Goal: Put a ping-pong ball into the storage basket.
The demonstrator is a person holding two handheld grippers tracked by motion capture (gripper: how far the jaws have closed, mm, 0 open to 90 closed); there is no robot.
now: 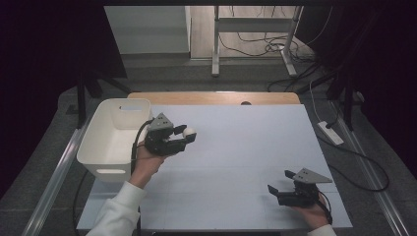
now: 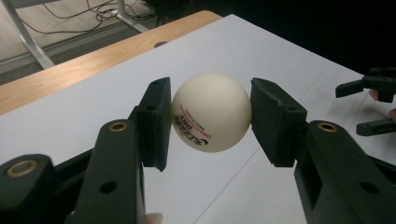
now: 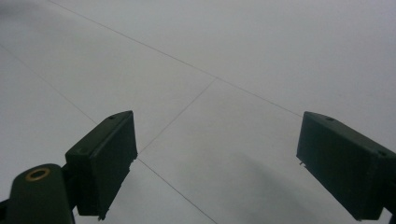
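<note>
Where cables trail, wood-edged white table (image 1: 236, 162), grey floor (image 1: 162, 78)

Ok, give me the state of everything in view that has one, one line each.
Left claw: shut on the ball, held above the table.
Ball: clamped between both pads, off the surface, print facing down-left.
Right claw: open, nothing between its pads, low over the table.
White bin: upright at the table's left edge, open top; inside looks empty.
Table: white sheet, flat.

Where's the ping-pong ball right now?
The ping-pong ball is clamped in the left gripper, held above the white table on its left side in the high view, just right of the white bin.
</note>
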